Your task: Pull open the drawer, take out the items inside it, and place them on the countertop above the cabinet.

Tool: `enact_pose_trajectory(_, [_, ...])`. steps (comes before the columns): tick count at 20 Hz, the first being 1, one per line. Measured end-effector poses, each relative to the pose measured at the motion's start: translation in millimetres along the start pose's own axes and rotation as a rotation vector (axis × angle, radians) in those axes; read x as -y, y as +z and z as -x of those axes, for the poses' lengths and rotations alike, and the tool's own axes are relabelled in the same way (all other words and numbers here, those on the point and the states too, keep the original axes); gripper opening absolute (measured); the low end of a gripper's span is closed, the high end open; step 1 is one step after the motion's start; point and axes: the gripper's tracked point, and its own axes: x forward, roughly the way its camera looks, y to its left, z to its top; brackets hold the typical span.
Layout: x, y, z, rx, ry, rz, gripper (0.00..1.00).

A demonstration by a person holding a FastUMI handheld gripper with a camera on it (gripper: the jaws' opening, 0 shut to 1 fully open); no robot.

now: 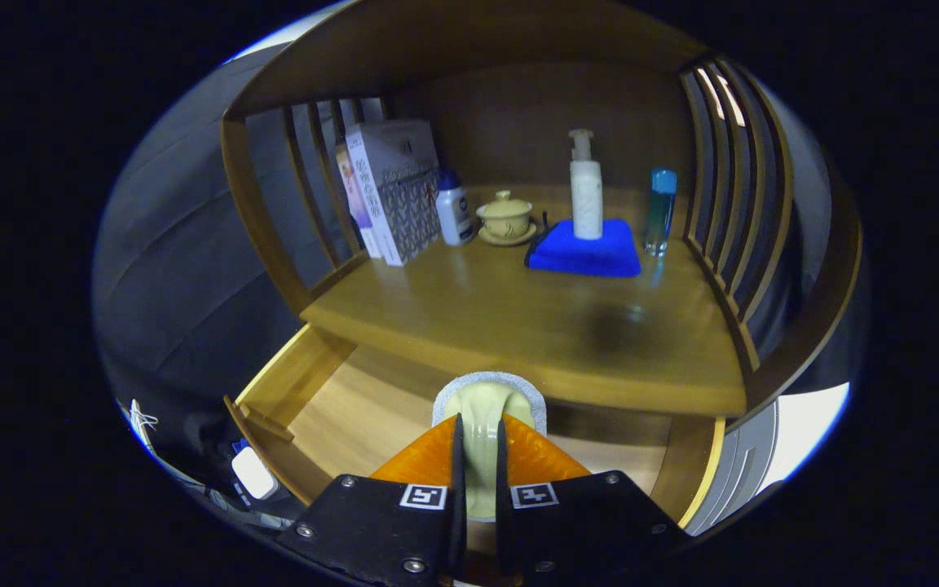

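One gripper [478, 444], two fingers pressed on one pale cream hook-shaped item [483, 412] over one open drawer [290, 383]. On one countertop [518, 318]: two boxes [392, 191] standing side by side, one small white bottle [454, 209], one lidded cup [505, 214] on one saucer [507, 236], one blue folded cloth [585, 249], one white pump bottle [585, 187], one clear blue bottle [660, 212].

Countertop [518, 326] w/ boxes [392, 191], bottles [453, 208], lidded cup [505, 216], blue cloth [588, 249].
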Motion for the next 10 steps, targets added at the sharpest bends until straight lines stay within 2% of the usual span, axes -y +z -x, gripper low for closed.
enact_pose_trajectory(5, [16.3,40.7,-36.4,0.054,-0.073,-0.069,0.14])
enact_pose_trajectory(8, [9.5,56.0,-53.2,0.057,-0.04,-0.185,0.14])
enact_pose_trajectory(10, [16.5,66.2,-58.1,0.06,-0.06,-0.212,0.14])
